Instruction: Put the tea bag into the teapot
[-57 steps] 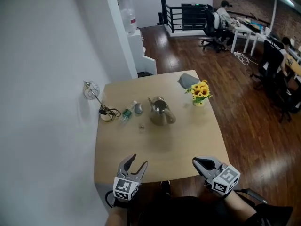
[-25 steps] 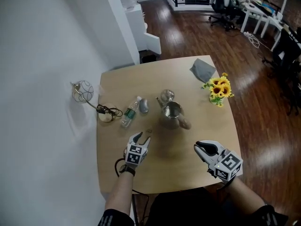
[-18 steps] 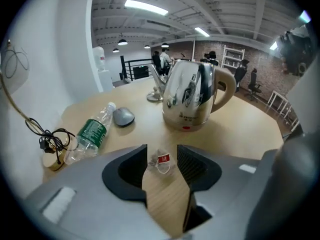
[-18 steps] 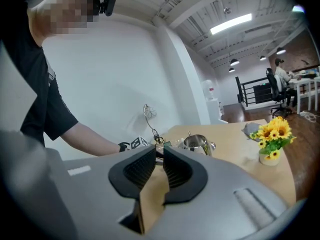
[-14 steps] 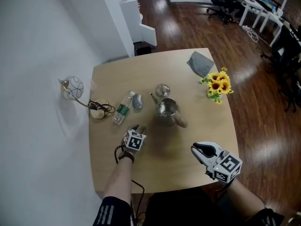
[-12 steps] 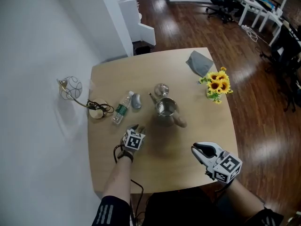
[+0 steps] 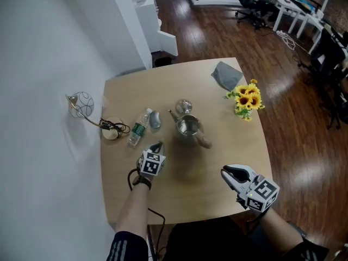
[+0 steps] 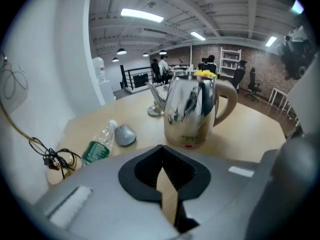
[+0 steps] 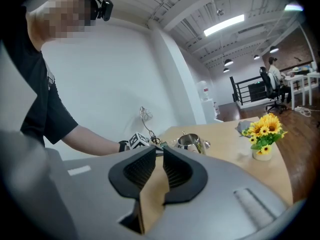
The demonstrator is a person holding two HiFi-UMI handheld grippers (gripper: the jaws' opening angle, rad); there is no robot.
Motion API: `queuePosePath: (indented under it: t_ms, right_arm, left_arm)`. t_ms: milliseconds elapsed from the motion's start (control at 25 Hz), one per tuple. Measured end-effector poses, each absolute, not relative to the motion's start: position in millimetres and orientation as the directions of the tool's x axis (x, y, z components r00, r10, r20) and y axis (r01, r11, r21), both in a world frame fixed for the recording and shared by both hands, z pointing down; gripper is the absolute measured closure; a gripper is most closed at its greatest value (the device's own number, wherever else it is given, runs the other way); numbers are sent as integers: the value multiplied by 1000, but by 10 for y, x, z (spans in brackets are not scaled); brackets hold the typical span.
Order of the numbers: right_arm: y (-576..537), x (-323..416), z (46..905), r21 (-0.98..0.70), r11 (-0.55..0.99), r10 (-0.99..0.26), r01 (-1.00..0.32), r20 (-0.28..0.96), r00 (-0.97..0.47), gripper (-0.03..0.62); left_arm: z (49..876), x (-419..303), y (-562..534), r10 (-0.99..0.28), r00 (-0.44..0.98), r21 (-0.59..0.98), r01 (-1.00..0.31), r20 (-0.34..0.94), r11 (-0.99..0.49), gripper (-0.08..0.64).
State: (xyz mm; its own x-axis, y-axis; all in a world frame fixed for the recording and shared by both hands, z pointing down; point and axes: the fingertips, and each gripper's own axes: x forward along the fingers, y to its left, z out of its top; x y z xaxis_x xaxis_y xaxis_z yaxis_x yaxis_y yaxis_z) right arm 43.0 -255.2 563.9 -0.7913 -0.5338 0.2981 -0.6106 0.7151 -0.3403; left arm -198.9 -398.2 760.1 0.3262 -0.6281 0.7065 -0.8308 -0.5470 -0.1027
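Left gripper (image 7: pixel 157 145) sat low at the bench (image 7: pixel 217 151), just left of the teapot (image 7: pixel 188 129), with its jaws fully shut. We couldn't spot the tea bag in any view. Nothing showed between the pads in the left gripper view, so we judged the bag was either pinched thin at the tips or hidden under them, and we couldn't tell which. Right gripper (image 7: pixel 225 171) hung near the front edge, well apart from the teapot, jaws a slit apart and holding nothing. The teapot stood upright and open, with its lid (image 7: pixel 184 106) lying on the bench just behind it. Progress was early: lid off was done and the pick was at best under way. We judged 3 steps were left: lift, carry over the mouth, drop in.
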Motion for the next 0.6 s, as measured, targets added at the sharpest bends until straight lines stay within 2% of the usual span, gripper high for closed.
queuePosePath:
  t_ms: [160,360,600]
  right_arm:
    - [-2564,463,5592,-351,706,-549,-615,278,-788,537]
    - [-2586,523,5551,-354,701,-563,-618,257,-786,537]
    - [-2561,615,5499,-356,693,-581,-628,241,-778,537]
  left_arm:
    - [6950,-1807,-4154,-702,386,-114,-826,599,-552,560]
    - [6222,-1407,-4285,-732,474,-163,-775,490,-611,560]
    - [6100,-954,-4391,-694,537,-155,-726,480,-669,560]
